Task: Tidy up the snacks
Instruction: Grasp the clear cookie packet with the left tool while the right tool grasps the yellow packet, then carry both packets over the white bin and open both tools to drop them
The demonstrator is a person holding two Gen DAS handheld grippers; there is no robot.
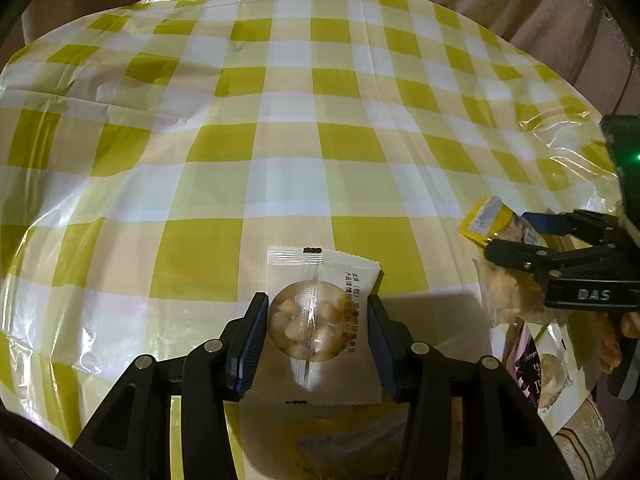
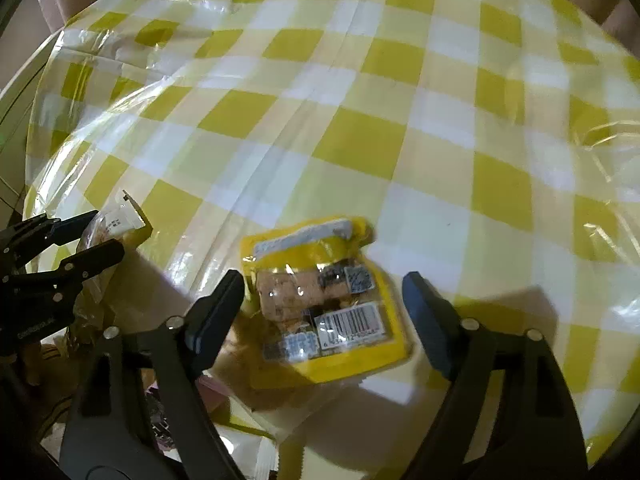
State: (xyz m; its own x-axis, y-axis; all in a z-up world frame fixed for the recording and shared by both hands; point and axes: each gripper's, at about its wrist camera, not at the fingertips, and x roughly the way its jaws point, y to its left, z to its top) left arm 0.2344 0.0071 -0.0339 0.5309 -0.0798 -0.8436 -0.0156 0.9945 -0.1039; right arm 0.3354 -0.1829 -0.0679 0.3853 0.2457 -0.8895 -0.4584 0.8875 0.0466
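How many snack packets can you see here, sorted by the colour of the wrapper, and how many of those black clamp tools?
White packet with a round clear window, held in the left gripper's jaws: 1
Yellow packet with a barcode label, between the right gripper's open jaws: 1
Black two-finger grippers: 2
More wrappers lie partly hidden at the table edge; their number cannot be told.
Total counted: 2 packets, 2 grippers.

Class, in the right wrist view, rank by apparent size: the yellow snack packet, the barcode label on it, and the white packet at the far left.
1. yellow snack packet
2. white packet, partly hidden by the left gripper and farther off, so unsure
3. barcode label
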